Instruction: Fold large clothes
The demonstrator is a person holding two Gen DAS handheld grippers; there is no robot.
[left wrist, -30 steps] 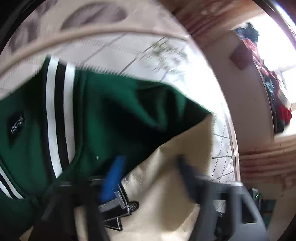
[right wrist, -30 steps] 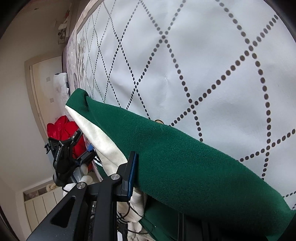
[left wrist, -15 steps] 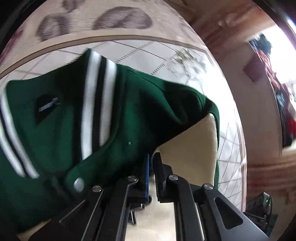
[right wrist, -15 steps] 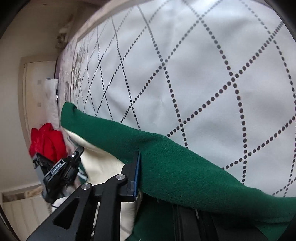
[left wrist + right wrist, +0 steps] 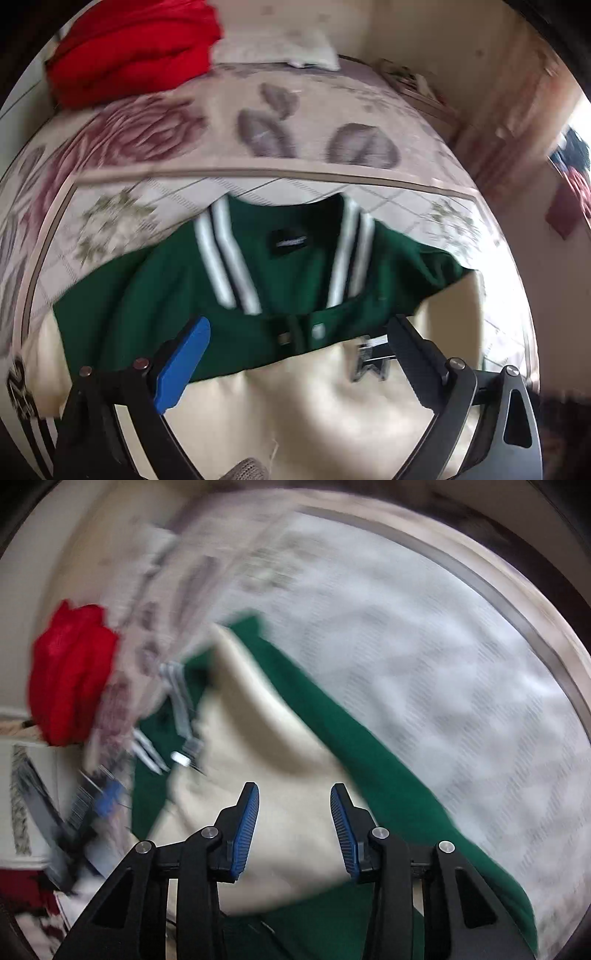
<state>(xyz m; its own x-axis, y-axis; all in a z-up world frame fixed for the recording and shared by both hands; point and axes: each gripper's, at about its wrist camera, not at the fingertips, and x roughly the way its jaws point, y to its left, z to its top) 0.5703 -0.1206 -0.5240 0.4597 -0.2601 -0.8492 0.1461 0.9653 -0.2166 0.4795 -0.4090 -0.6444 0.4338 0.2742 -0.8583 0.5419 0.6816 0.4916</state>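
I see the green-and-cream varsity jacket (image 5: 295,295) flat on the diamond-patterned bedsheet (image 5: 110,221). My left gripper (image 5: 295,354) and right gripper (image 5: 294,812) hover above it, jaws opening, gripping nothing.

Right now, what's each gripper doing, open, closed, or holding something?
Left gripper: jaws opening wide, holding nothing; the green jacket lies below on the bed.
Right gripper: jaws opening, nothing between the pads, above the jacket's cream sleeve.
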